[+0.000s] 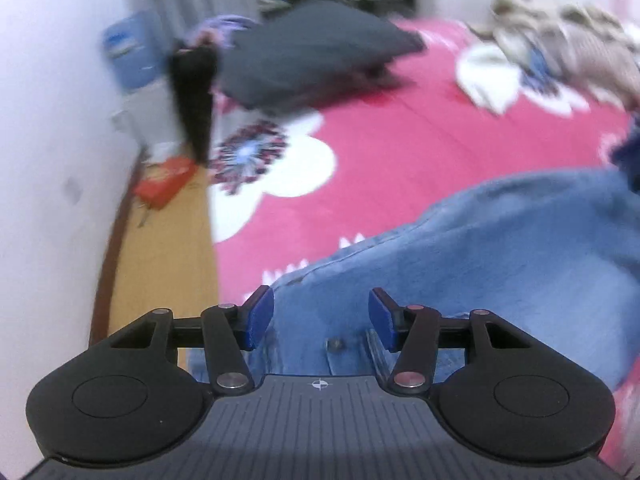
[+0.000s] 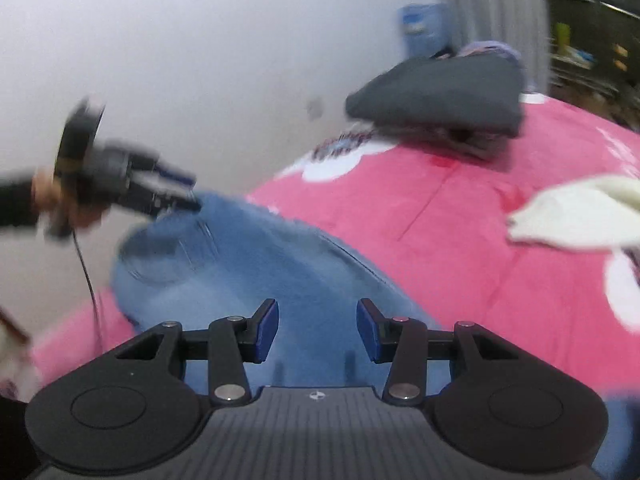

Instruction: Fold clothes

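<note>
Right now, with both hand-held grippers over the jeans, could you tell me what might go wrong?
The left hand-held gripper and right hand-held gripper both stand open above the jeans, so a fold could fall loose. The jeans lie near the edge of the bed and might slide to the floor.

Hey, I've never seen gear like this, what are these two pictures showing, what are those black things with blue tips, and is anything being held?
Each picture comes from a camera on a hand-held gripper, a black two-finger clamp with blue pads that a person carries. The left hand-held gripper and the right hand-held gripper both stand open over a blue denim garment; neither pinches it. It lies on a pink bedspread with white flowers. Further back sit a dark grey folded cloth and a cream-white cloth. The right camera also sees the left tool in the person's hand.
</note>
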### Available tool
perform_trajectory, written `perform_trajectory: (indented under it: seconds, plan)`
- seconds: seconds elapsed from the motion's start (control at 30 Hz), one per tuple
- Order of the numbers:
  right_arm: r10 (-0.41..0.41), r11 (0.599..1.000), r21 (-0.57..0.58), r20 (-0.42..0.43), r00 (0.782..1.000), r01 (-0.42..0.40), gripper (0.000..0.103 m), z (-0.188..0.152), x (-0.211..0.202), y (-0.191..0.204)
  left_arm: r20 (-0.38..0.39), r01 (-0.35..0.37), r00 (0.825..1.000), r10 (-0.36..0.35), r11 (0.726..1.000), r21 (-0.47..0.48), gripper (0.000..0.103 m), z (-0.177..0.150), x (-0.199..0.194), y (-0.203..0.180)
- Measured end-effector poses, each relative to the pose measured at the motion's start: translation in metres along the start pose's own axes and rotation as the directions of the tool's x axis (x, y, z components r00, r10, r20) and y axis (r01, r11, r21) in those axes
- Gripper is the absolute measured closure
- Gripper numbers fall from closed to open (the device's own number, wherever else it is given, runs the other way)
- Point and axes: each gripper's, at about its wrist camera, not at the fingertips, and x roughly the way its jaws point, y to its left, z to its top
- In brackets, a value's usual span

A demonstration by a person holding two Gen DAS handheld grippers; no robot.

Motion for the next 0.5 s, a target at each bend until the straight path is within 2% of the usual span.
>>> perform_trajectory:
  seconds: [0.07,0.23,0.4,0.5]
  plan:
    - [0.014,0.998,-0.064,-0.053,0.998,-0.017,0.056,0.013,0.027,-0.008,-0.022,0.055,0.998,-0.054,0.996,0.066,0.050,0.007,0.015,-0.001]
    - [0.110,0.989,-0.082,-0.153,0.982,-0.123,0.056,0.019,0.065,-0.017,-0.116,0.173,0.981,-0.153,0.968,0.184,0.049,0.005,0.037,-0.003]
    - [0.156,0.977,-0.110,-0.232,0.960,-0.185,0.056,0.021,0.088,-0.017,-0.143,0.220,0.971,-0.190,0.946,0.239,0.048,0.005,0.046,-0.004]
    - [0.158,0.968,-0.140,-0.292,0.943,-0.206,0.056,0.017,0.100,-0.007,-0.138,0.213,0.974,-0.180,0.936,0.279,0.053,0.002,0.041,-0.009]
